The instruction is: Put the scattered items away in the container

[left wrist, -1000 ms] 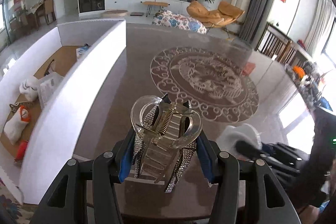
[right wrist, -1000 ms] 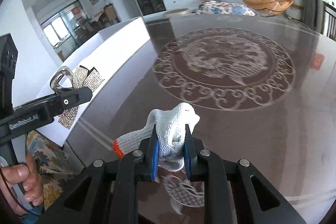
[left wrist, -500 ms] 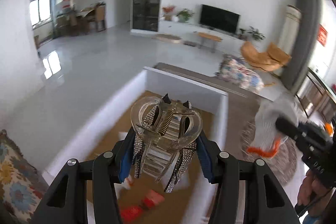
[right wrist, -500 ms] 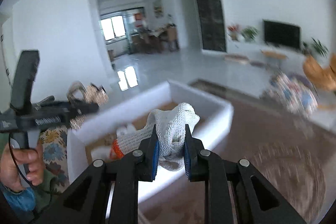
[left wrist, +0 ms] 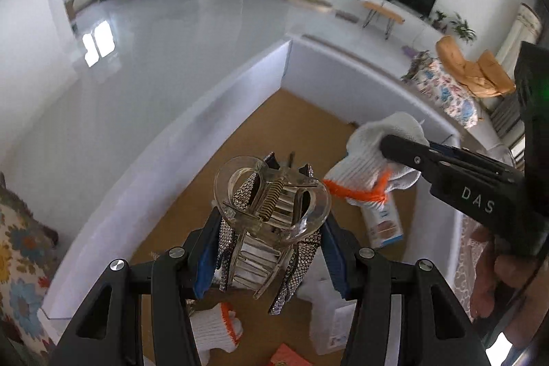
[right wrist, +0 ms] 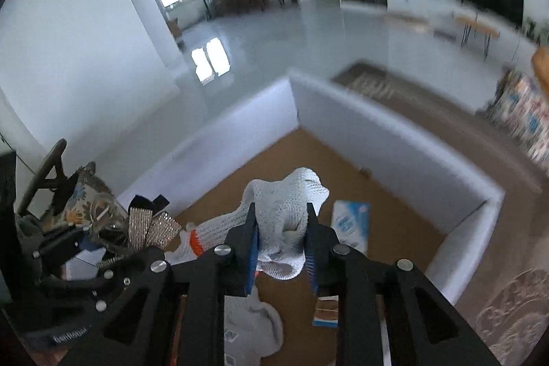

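Note:
My left gripper (left wrist: 271, 228) is shut on a clear hair claw clip (left wrist: 271, 204) with rhinestone strips, held over the near end of a white-walled container (left wrist: 206, 112) with a brown floor. My right gripper (right wrist: 281, 211) hangs over the same container (right wrist: 377, 139). Its jaws are opening, and a white knit glove (right wrist: 284, 194) with an orange cuff still sits bunched between the pads. In the left wrist view the glove (left wrist: 367, 139) hangs from the right gripper (left wrist: 394, 143) to the right of the clip. The right wrist view shows the clip (right wrist: 151, 225) at lower left.
Inside the container lie another white glove (left wrist: 212, 328), a blue-and-white packet (left wrist: 384, 222), a white bag (left wrist: 329, 314) and a red item (left wrist: 284, 359). A floral cushion (left wrist: 20, 246) is at the left. The dark patterned table (right wrist: 514, 307) lies right of the container.
Both grippers swung left from over the patterned table to above the container, carrying the clip and the glove. The right jaws have spread wider around the glove.

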{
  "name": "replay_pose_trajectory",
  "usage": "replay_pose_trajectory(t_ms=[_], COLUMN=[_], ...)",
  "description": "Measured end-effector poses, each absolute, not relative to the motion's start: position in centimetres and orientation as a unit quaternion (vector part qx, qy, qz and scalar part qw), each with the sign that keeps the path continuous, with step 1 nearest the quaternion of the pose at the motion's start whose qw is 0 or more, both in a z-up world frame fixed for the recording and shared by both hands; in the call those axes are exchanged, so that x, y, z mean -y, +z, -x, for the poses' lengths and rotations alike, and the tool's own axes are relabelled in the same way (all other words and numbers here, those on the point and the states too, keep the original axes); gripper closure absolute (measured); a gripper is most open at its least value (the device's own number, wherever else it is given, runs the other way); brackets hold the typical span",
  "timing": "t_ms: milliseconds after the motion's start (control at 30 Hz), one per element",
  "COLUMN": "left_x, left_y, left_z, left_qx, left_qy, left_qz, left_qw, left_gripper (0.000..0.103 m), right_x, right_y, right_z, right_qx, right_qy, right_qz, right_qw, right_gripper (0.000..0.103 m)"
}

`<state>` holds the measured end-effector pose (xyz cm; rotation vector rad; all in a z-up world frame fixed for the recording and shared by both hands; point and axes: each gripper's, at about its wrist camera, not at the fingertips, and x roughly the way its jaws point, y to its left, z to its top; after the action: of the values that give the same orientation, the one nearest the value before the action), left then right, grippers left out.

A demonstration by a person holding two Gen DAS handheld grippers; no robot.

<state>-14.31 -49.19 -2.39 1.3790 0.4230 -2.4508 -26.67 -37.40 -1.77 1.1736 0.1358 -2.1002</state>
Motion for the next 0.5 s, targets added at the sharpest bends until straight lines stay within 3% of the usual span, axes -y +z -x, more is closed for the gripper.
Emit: replay_pose_trajectory(t_ms=[33,67,100,133,500], left_x=[49.4,49.5,49.7,49.8,46.1], left_y=[-2.7,-2.9,-3.0,-3.1,-1.1], left_z=[14.2,14.1,14.0,13.8,6.9], left_qx=[-0.148,-0.148,-0.149,-0.147,-0.147], left_qy=[-0.848,-0.844,-0.84,-0.838,-0.851], left_qz=[-0.485,-0.49,-0.494,-0.495,-0.469], left_qw=[0.155,0.16,0.166,0.176,0.184], left_gripper=[0.042,0.034,0.011,0.0,0.0], right_x=[37.6,37.7,37.7,37.6,33.3], right_y=[-2.6,-2.9,-3.2,-3.2,-1.2], right_z=[27.2,27.6,27.8,27.6,21.5], right_qx=[-0.053,-0.054,-0.055,-0.056,-0.046], right_qy=[-0.808,-0.807,-0.807,-0.809,-0.814], right_qz=[-0.47,-0.475,-0.48,-0.478,-0.48], right_qw=[0.352,0.346,0.341,0.338,0.324], right_gripper=[0.054,0.049,0.045,0.044,0.042])
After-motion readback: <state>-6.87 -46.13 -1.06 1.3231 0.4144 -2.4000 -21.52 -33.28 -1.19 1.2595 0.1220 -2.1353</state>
